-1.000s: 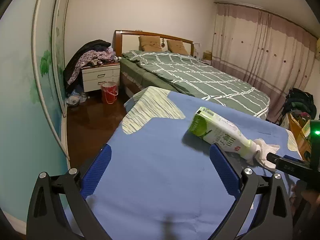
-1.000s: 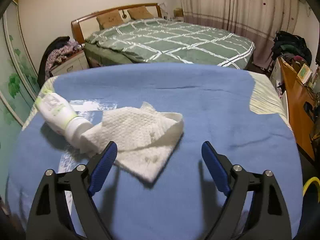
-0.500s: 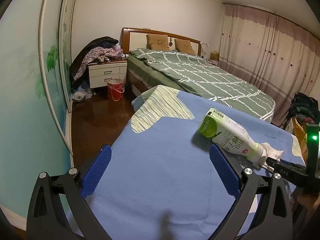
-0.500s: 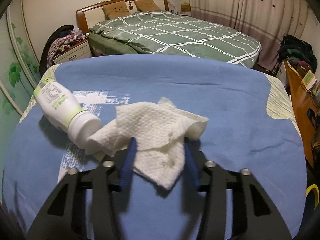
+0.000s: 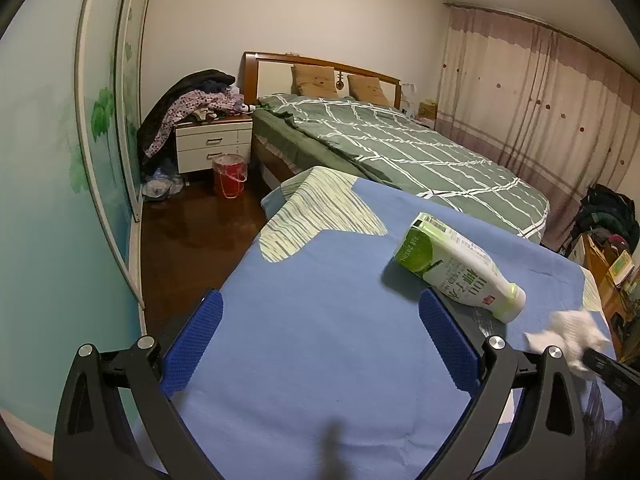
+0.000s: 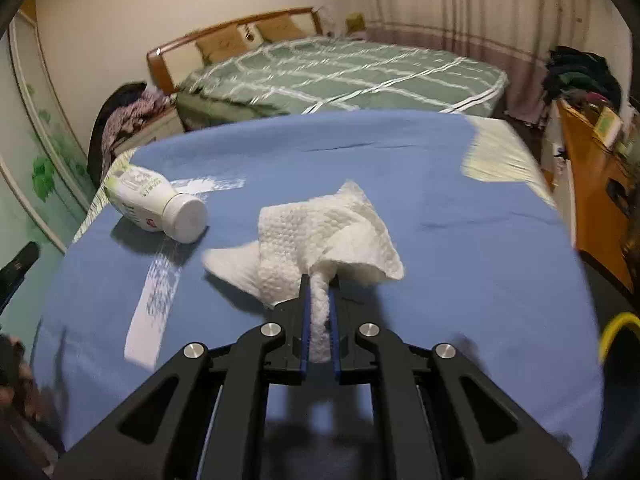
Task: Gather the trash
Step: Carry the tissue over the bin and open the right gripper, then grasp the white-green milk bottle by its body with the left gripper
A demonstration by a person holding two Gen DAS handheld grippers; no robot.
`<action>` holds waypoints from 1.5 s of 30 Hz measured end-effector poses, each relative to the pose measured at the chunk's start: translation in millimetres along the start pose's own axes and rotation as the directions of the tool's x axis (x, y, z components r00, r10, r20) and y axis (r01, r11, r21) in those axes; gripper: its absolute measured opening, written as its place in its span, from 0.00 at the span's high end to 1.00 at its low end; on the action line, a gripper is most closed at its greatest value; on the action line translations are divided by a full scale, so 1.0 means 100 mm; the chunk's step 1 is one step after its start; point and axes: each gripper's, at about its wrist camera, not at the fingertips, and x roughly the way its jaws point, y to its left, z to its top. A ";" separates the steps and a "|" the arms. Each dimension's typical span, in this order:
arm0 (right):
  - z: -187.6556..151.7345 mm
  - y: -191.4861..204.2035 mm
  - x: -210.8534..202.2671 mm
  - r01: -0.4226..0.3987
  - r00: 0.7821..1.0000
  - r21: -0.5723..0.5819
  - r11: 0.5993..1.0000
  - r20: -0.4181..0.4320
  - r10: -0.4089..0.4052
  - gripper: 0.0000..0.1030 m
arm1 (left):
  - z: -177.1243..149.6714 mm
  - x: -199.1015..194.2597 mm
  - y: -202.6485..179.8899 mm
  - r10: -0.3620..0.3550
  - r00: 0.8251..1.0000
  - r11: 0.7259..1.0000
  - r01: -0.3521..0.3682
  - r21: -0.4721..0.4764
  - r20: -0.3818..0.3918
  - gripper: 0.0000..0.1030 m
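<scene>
A white paper towel [image 6: 332, 232] is pinched between the blue pads of my right gripper [image 6: 320, 284] and hangs lifted a little above the blue cloth [image 6: 460, 248]. It also shows blurred in the left wrist view [image 5: 568, 332]. A green and white plastic bottle [image 5: 456, 264] lies on its side on the cloth, cap towards me in the right wrist view [image 6: 156, 204]. My left gripper [image 5: 320, 320] is open and empty, hovering over the cloth with the bottle just beyond its right finger.
A red bucket [image 5: 229, 175] stands on the wooden floor by a white nightstand [image 5: 212, 148]. A green bed [image 5: 400, 152] lies behind the table. An orange desk [image 6: 592, 184] is at the right. A yellow rim [image 6: 618, 332] shows at the lower right.
My right gripper closed on the paper towel and lifted it away from the bottle. The left gripper drifted slightly, staying open.
</scene>
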 end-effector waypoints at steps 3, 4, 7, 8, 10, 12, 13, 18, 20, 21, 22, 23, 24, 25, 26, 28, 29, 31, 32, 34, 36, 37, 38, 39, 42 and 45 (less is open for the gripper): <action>-0.18 -0.36 -0.33 0.019 0.999 0.071 0.997 0.035 -0.022 0.93 | 0.00 0.00 0.00 -0.002 1.000 1.000 0.002 0.003 -0.002 0.06; -0.24 -0.47 -0.44 0.029 0.998 0.099 0.995 0.048 -0.034 0.93 | -0.01 0.00 -0.01 -0.003 1.000 1.000 0.003 0.005 -0.003 0.06; -0.43 -0.86 -0.81 0.094 0.989 0.174 0.980 0.097 -0.112 0.93 | -0.01 -0.02 -0.03 -0.005 1.000 1.000 0.005 0.013 -0.001 0.06; -0.49 -1.00 -0.93 0.114 0.984 0.204 0.972 0.109 -0.138 0.93 | -0.01 -0.02 -0.03 -0.005 1.000 1.000 0.005 0.016 0.001 0.06; -0.58 -1.22 -1.10 0.144 0.977 0.251 0.957 0.120 -0.179 0.93 | -0.02 -0.03 -0.06 -0.002 1.000 1.000 0.002 0.026 0.004 0.06; -0.69 -1.47 -1.29 0.196 0.962 0.291 0.937 0.128 -0.241 0.93 | -0.02 -0.03 -0.08 -0.003 1.000 0.999 0.003 0.033 0.003 0.06; -0.76 -1.59 -1.37 0.228 0.952 0.308 0.923 0.129 -0.278 0.92 | -0.03 -0.03 -0.09 -0.004 1.000 0.999 0.004 0.038 0.004 0.06; -0.98 -2.14 -1.60 0.318 0.919 0.409 0.855 0.091 -0.385 0.92 | -0.02 -0.05 -0.14 -0.011 1.000 0.998 0.010 0.057 0.010 0.05; -1.04 -2.34 -1.59 0.327 0.919 0.438 0.837 0.060 -0.390 0.92 | -0.02 -0.07 -0.15 -0.019 1.000 0.998 0.018 0.059 0.012 0.05; -1.04 -2.37 -1.56 0.325 0.922 0.446 0.834 0.048 -0.385 0.92 | -0.02 -0.08 -0.15 -0.020 1.000 0.998 0.019 0.062 0.018 0.05; -1.05 -2.42 -1.53 0.329 0.923 0.449 0.831 0.034 -0.384 0.90 | -0.02 -0.08 -0.16 -0.018 1.000 0.998 0.016 0.065 0.020 0.05; -1.07 -2.45 -1.52 0.341 0.920 0.450 0.826 0.024 -0.392 0.89 | -0.02 -0.08 -0.16 -0.016 1.000 0.998 0.015 0.067 0.020 0.05; -1.09 -2.48 -1.50 0.359 0.912 0.454 0.816 0.014 -0.409 0.88 | -0.02 -0.08 -0.16 -0.016 1.000 0.998 0.015 0.069 0.020 0.05; -1.11 -2.51 -1.47 0.371 0.908 0.457 0.808 0.003 -0.419 0.80 | -0.02 -0.08 -0.16 -0.015 1.000 0.998 0.014 0.069 0.020 0.05; -1.13 -2.51 -1.47 0.378 0.905 0.463 0.802 -0.002 -0.426 0.75 | -0.02 -0.07 -0.16 -0.014 1.000 0.998 0.013 0.068 0.020 0.05; -1.13 -2.49 -1.46 0.387 0.897 0.475 0.790 0.002 -0.441 0.73 | -0.02 -0.06 -0.16 -0.011 1.000 0.998 0.010 0.068 0.017 0.05; -1.11 -2.44 -1.46 0.375 0.900 0.474 0.796 0.019 -0.436 0.73 | -0.02 -0.06 -0.16 -0.010 1.000 0.998 0.009 0.068 0.015 0.05; -1.06 -2.31 -1.43 0.350 0.908 0.461 0.816 0.049 -0.417 0.70 | -0.02 -0.06 -0.16 -0.009 1.000 0.997 0.008 0.072 0.012 0.05; -1.02 -2.20 -1.40 0.330 0.914 0.449 0.831 0.069 -0.400 0.68 | -0.03 -0.06 -0.16 -0.008 1.000 0.997 0.007 0.075 0.012 0.05; -0.98 -2.03 -1.31 0.294 0.926 0.417 0.860 0.099 -0.364 0.65 | -0.04 -0.05 -0.18 0.000 1.000 0.997 -0.001 0.083 0.014 0.05; -0.94 -1.84 -1.21 0.287 0.928 0.380 0.879 0.117 -0.353 0.65 | -0.05 -0.04 -0.21 0.012 1.000 0.995 -0.014 0.096 0.022 0.05; -0.93 -1.75 -1.16 0.283 0.930 0.358 0.890 0.124 -0.346 0.65 | -0.05 -0.04 -0.24 0.025 0.999 0.994 -0.028 0.107 0.026 0.05; -0.92 -1.69 -1.12 0.277 0.935 0.342 0.898 0.120 -0.334 0.65 | -0.06 -0.04 -0.28 0.027 0.999 0.992 -0.029 0.120 0.023 0.05; -0.90 -1.66 -1.13 0.266 0.936 0.337 0.903 0.135 -0.326 0.65 | -0.06 -0.06 -0.34 0.018 1.000 0.991 -0.020 0.134 0.017 0.05; -0.88 -1.59 -1.15 0.280 0.927 0.324 0.904 0.155 -0.342 0.62 | -0.07 -0.15 -0.61 -0.016 1.000 0.979 0.013 0.203 0.012 0.05; -0.88 -1.54 -1.17 0.292 0.919 0.314 0.903 0.168 -0.355 0.60 | -0.04 -0.17 -0.92 -0.054 0.998 0.970 0.055 0.236 -0.011 0.05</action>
